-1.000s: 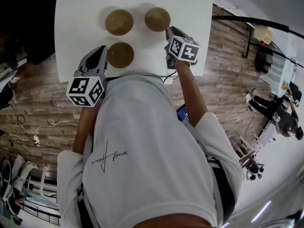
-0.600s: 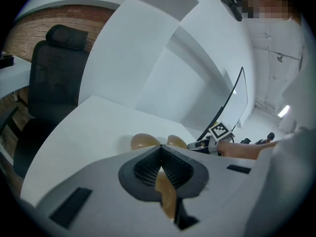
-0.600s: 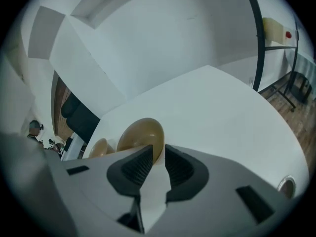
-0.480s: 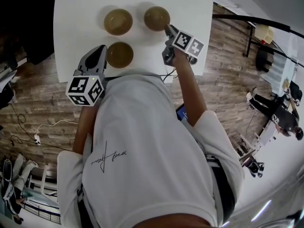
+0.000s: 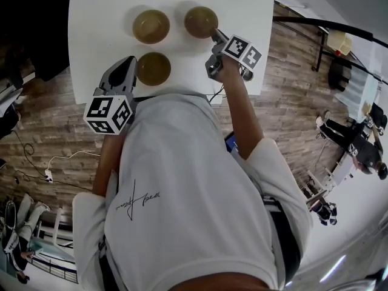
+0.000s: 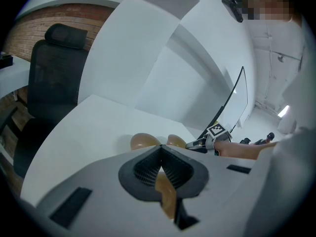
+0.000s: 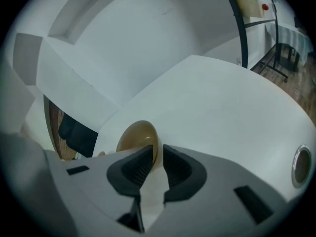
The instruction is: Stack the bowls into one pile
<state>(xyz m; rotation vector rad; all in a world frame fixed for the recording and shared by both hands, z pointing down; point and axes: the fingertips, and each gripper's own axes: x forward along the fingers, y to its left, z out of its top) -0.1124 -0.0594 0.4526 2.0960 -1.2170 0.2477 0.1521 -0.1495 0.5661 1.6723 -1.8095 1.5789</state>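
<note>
right gripper (image 5: 213, 36) clamped on near rim of far-right bowl (image 5: 201, 22) on table (image 5: 242, 5); far-left bowl (image 5: 151, 26), likely target, sits just left of it. left gripper (image 5: 129, 62) closed, empty, beside near bowl (image 5: 153, 68).

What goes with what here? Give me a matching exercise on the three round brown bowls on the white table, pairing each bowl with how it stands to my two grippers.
Things:
1. near round brown bowl
2. far left round brown bowl
3. far right round brown bowl

States:
a. rim between the right gripper's jaws
b. no gripper at it
c. left gripper's shut jaws at its edge

Pairs: 1-c, 2-b, 3-a
</note>
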